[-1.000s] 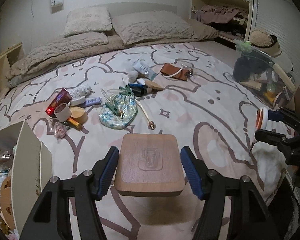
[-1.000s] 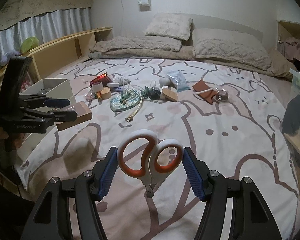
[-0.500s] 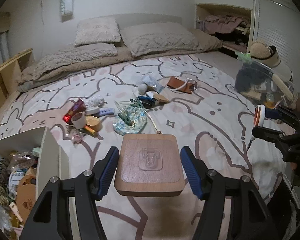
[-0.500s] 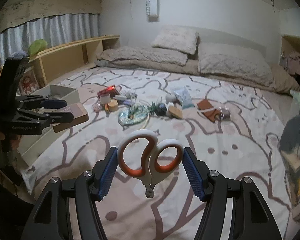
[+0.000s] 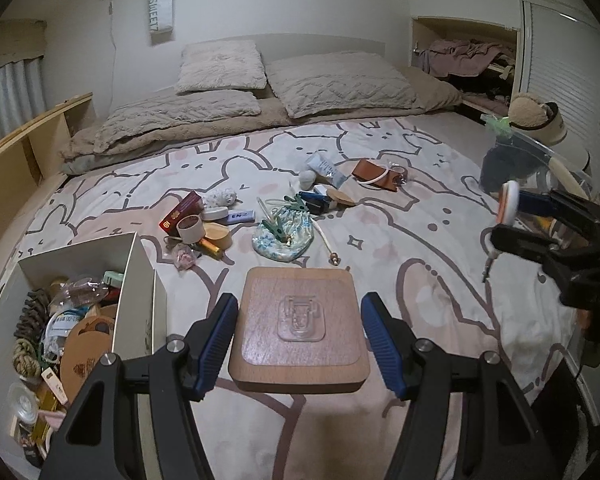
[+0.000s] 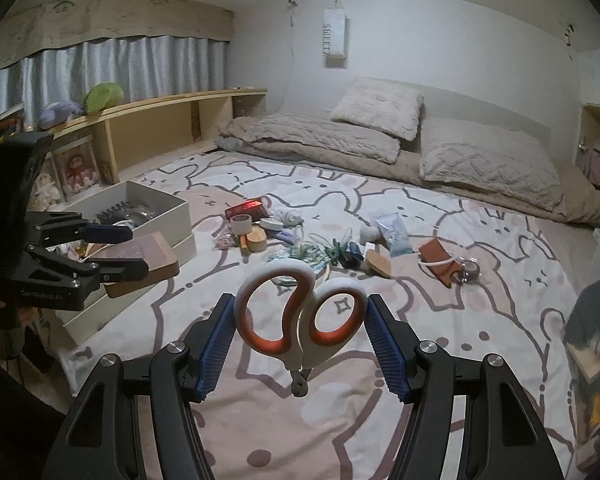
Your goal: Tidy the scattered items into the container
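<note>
The white rectangular storage box (image 5: 133, 276) at the bed's near left corner is open on top, but its inside is crowded almost to the rim with cords, lids and packets. Just right of the box, the bunny-print bedspread (image 5: 440, 280) lies bare across the whole near half. Beyond the box, a scattered cluster of small items (image 5: 227, 224) blocks the bed's middle. Left of the box, a long wooden shelf (image 6: 171, 120) walls the bedside.
</note>
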`<state>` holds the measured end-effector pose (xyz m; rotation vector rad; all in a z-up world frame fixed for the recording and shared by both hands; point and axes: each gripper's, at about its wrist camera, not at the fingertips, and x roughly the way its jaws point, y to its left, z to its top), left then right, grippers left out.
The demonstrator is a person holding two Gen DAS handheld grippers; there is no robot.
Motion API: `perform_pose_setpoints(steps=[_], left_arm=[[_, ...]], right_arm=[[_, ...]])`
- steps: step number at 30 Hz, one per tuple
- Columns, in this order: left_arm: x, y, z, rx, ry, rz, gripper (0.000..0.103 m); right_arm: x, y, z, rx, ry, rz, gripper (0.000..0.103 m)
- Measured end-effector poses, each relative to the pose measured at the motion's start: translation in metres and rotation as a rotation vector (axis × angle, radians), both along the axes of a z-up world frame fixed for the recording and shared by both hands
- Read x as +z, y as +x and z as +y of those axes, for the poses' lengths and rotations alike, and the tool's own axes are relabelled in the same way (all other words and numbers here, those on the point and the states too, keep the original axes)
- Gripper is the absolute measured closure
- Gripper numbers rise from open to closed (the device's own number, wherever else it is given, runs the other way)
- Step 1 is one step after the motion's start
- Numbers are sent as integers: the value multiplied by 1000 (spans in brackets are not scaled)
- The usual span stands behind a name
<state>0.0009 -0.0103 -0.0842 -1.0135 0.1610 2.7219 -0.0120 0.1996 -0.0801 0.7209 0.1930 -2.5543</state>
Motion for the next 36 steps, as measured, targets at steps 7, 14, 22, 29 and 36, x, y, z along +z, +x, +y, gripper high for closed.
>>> perform_pose_setpoints(steps=[7, 14, 22, 29, 36], left_arm=[[13, 12, -6, 22, 23, 32, 39], [22, 20, -24, 76, 48, 54, 39], [36, 31, -55, 165, 86, 94, 39], [43, 39, -83, 241, 100, 123, 39], [46, 45, -113, 314, 126, 136, 39]], right_arm=[[2, 3, -8, 19, 9, 7, 38], [11, 0, -19, 37, -5, 16, 38], [24, -5, -45, 82, -16, 41, 38], [28, -9, -66, 119, -21, 47, 38], [35, -16, -89, 155, -31, 56, 38]])
